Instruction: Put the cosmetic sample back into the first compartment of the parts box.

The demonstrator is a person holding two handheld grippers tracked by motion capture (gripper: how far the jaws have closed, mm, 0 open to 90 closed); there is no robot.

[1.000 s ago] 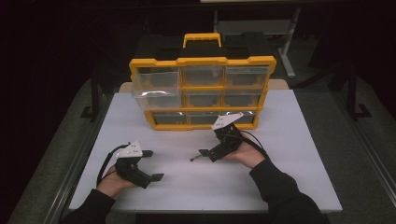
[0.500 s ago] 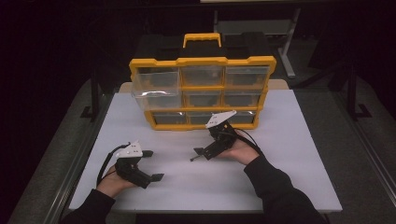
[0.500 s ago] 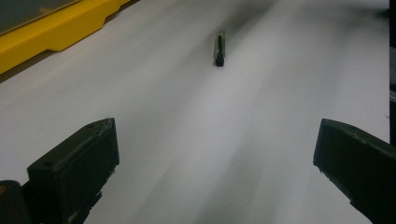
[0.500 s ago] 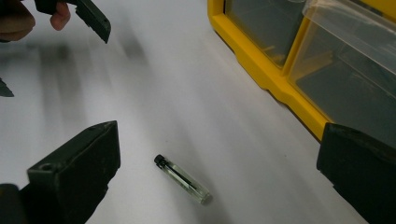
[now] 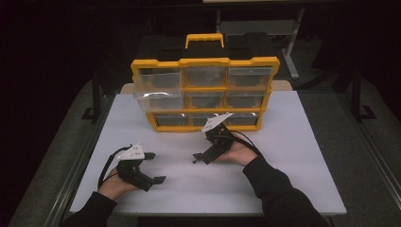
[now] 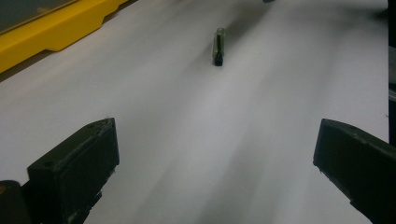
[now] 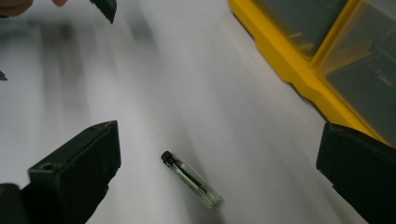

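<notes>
Since a second ago, the right gripper (image 5: 201, 157) has edged a little forward and leftward along the front of the organiser, while the left gripper (image 5: 152, 167) has stayed put near the table's front left. Both grippers have blocky black jaws spread wide apart, holding nothing. A small clear glass vial (image 7: 191, 179) with a black cap lies on its side on the smooth white table (image 5: 302, 156), between the right gripper's open jaws but touching neither. Seen from the left gripper, the same vial (image 6: 218, 45) lies well ahead on the bare tabletop. Behind it stands a yellow plastic organiser case (image 5: 205, 93) with a handle on top and see-through rectangular drawers in three rows, its middle left drawer (image 5: 159, 100) pulled partly out.
</notes>
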